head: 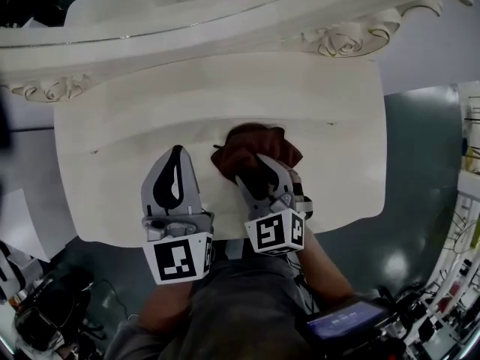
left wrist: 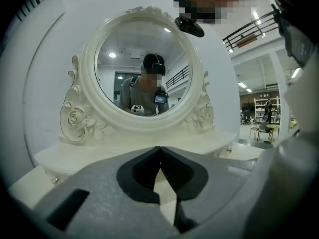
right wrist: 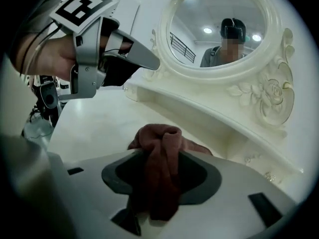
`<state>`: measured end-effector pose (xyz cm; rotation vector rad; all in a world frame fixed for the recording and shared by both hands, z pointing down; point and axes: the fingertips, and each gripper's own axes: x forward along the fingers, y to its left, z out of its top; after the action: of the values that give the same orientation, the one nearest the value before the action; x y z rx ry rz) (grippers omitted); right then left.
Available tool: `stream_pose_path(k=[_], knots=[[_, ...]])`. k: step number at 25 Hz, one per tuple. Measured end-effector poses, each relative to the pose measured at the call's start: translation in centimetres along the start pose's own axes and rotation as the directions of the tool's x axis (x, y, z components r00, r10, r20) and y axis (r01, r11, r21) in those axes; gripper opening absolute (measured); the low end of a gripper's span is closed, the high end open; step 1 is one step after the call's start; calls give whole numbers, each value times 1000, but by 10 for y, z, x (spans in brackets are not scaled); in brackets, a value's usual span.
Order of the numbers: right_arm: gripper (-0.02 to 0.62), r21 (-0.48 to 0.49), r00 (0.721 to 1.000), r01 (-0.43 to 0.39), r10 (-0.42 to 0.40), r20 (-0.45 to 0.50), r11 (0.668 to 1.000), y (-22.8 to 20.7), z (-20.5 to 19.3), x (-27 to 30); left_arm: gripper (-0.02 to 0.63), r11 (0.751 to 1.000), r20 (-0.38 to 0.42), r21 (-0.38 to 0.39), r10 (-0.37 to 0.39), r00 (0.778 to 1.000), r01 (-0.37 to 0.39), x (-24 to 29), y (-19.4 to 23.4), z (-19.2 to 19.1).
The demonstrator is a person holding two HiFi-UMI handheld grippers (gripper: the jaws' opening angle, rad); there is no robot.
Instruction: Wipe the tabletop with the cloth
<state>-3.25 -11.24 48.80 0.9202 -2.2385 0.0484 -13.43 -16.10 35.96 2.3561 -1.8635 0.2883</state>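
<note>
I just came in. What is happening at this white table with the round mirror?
A person at a white dressing table holds a gripper tool in each hand. The right claw is closed on a bunched dark red cloth, which sits near the middle of the tabletop. The left claw is shut and empty, over the tabletop just left of the cloth. The cloth is crumpled, not spread out for wiping.

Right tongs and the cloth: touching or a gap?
Touching. The right gripper view shows the cloth bunched up between the two pads of the right tongs, with fabric pressed against both and no gap either side.
</note>
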Motion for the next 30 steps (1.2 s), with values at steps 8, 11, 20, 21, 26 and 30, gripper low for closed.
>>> stream_pose_path(k=[8, 11, 20, 21, 26, 30], knots=[[91, 56, 992, 37, -43, 122, 998, -31, 48, -32, 14, 999, 25, -9, 41, 999, -41, -8, 3, 26], [87, 99, 982, 14, -33, 187, 995, -42, 79, -52, 14, 998, 52, -6, 58, 997, -58, -15, 3, 49], [86, 108, 935, 8, -46, 351, 994, -78, 174, -83, 14, 990, 193, 9, 136, 972, -141, -31, 19, 128], [86, 102, 931, 7, -43, 362, 995, -81, 182, -83, 14, 988, 202, 18, 146, 968, -153, -33, 22, 133], [86, 79, 921, -17, -15, 390, 997, -89, 211, -74, 14, 972, 215, 26, 221, 951, -232, -37, 49, 146], [86, 73, 930, -52, 22, 367, 996, -73, 200, -46, 14, 965, 204, 27, 251, 946, -262, -37, 62, 121]])
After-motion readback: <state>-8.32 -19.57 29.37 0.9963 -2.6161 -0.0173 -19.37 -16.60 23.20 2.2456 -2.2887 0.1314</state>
